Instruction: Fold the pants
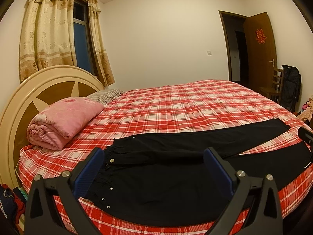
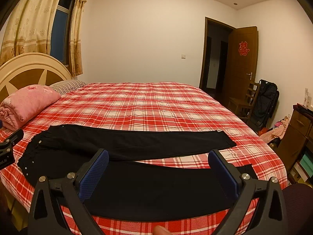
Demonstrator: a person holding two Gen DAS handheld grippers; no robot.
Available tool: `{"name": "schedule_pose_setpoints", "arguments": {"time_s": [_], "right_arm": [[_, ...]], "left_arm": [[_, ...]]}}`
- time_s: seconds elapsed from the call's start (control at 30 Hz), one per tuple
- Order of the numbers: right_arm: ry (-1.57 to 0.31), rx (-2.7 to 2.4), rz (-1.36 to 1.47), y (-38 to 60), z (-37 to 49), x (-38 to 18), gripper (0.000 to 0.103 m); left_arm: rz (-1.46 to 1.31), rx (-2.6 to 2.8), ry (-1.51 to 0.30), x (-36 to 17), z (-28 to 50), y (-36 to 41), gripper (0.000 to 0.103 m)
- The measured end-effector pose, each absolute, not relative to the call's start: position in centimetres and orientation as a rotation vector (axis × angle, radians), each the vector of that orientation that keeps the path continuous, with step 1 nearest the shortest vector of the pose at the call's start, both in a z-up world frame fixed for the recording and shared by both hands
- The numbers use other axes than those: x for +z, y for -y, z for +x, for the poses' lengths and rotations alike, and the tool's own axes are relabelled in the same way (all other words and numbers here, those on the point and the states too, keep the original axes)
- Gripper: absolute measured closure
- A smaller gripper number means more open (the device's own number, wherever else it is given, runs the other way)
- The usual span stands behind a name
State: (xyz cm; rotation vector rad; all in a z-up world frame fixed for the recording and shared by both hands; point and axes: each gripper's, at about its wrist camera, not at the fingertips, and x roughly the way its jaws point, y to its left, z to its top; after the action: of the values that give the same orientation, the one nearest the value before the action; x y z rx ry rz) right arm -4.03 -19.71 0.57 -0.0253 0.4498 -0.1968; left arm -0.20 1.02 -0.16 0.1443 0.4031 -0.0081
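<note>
Both grippers, left (image 1: 153,157) and right (image 2: 158,159), hover wide apart, empty, above the flat black pants (image 2: 137,143).

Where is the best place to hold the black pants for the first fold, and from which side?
Probably the near leg of the black pants: the left hand-held gripper at the waistband, the right hand-held gripper at the cuff, both from the near bed edge. The legs lie flat and splayed, so the near one can go over the far one.
</note>
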Motion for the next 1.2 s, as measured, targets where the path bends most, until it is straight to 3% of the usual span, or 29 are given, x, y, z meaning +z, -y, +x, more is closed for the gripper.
{"name": "schedule_pose_setpoints", "arguments": {"time_s": [1.2], "right_arm": [[-0.471, -0.193, -0.035, 19.29, -3.69, 0.12, 0.001]], "left_arm": [[0.138, 0.006, -0.397, -0.2, -0.1, -1.27, 0.0]]}}
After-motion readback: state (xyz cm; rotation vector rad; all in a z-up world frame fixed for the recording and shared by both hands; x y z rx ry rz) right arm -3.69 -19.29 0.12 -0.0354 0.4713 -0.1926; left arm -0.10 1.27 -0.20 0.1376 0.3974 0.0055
